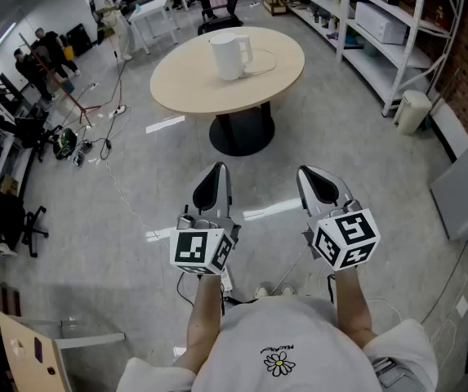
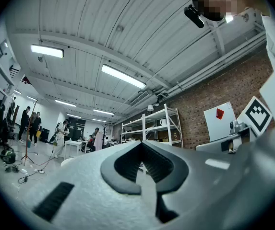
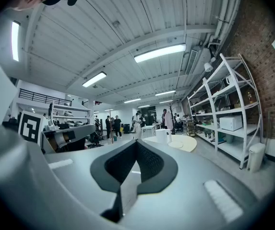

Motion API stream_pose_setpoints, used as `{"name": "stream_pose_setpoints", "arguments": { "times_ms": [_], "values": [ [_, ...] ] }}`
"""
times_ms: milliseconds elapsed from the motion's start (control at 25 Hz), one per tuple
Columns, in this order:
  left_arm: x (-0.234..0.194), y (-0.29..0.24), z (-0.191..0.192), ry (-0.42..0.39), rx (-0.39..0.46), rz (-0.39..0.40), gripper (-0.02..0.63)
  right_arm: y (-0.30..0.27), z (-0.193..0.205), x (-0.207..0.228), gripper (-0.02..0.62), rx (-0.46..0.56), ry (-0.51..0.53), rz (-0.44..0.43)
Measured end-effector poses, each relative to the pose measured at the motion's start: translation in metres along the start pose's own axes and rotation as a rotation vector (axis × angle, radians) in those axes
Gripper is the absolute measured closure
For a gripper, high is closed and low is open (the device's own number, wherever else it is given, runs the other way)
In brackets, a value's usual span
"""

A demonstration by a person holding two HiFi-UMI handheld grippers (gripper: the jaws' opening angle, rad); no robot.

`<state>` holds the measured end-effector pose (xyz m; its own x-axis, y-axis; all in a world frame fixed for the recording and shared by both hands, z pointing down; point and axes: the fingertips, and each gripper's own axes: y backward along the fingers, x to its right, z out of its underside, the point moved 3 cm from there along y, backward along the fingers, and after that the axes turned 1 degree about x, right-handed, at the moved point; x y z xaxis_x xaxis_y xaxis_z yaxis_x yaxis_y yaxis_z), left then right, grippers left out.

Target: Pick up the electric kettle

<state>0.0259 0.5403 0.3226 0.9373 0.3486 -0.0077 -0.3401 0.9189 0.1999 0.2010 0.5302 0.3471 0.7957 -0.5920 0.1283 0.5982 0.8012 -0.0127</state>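
Two grippers are held side by side above the grey floor, well short of the table. The left gripper (image 1: pixel 215 171) has its jaws fully closed, tip to tip, with nothing between them, as confirmed in the left gripper view. The right gripper (image 1: pixel 312 175) is likewise fully closed and empty, per the right gripper view. The electric kettle (image 1: pixel 230 55), white, stands upright near the middle of a round beige table (image 1: pixel 178 90) on a dark pedestal, well apart from both grippers and ahead of them; its handle faces right in the head view. The right gripper view shows the kettle in the distance just right of the closed jaw tips. White shelving (image 1: pixel 370 31) runs along the brick wall to the right, with a pale bin (image 1: pixel 414 111) standing near its end. Cables (image 1: pixel 103 145) lie on the floor left of the table.
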Motion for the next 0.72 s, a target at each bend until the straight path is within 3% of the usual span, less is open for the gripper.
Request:
{"name": "stream_pose_setpoints", "arguments": {
  "times_ms": [720],
  "values": [
    [-0.015,-0.032,0.017,0.007,-0.001,-0.085,0.604,-0.023,-0.012,0.026,0.591,0.017,0.019,-0.076]
  ]
}}
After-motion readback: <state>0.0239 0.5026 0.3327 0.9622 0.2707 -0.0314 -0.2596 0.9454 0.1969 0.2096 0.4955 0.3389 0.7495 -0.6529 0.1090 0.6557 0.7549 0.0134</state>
